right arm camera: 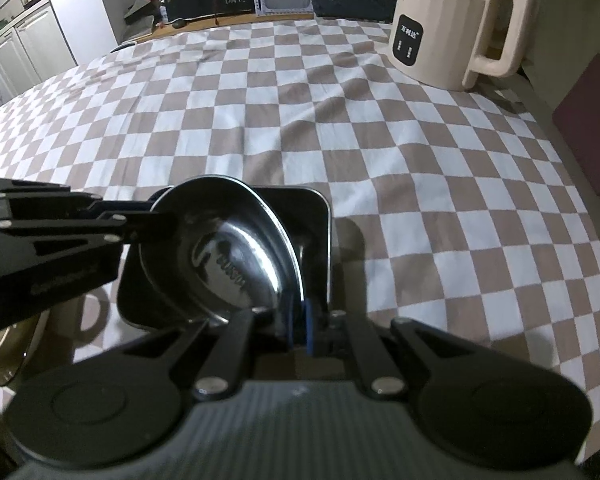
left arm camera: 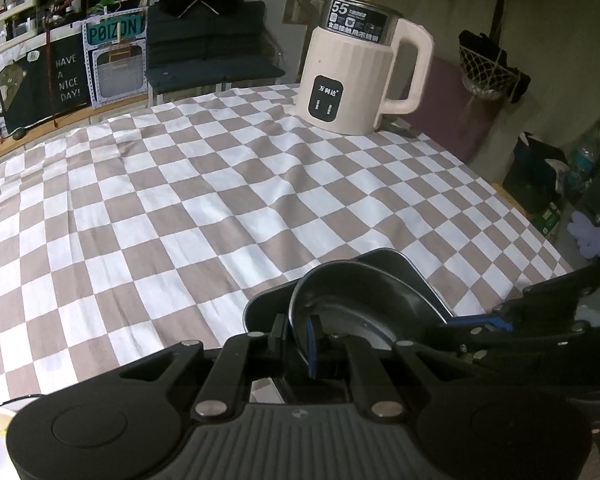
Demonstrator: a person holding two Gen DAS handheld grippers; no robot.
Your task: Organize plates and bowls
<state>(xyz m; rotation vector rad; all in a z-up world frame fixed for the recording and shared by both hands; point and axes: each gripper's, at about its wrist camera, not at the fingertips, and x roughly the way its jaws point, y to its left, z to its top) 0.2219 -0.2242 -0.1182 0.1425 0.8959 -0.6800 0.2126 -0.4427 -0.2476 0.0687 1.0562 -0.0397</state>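
A round black plate (left arm camera: 364, 300) (right arm camera: 228, 256) sits tilted inside a square black dish (left arm camera: 416, 276) (right arm camera: 312, 216) on the checkered tablecloth. My left gripper (left arm camera: 298, 336) is shut on the round plate's near rim; in the right wrist view it reaches in from the left and pinches the plate's left rim (right arm camera: 156, 220). My right gripper (right arm camera: 300, 324) is shut on the plate's rim on its side; in the left wrist view it comes in from the right (left arm camera: 476, 322). Both pairs of fingers are close together on the rim.
A cream electric kettle (left arm camera: 356, 76) (right arm camera: 448, 28) stands at the table's far right corner. The checkered cloth (left arm camera: 180, 200) covers the table. A glass lid or bowl edge (right arm camera: 8, 352) lies at the near left. Shelves and a sign stand beyond the far edge.
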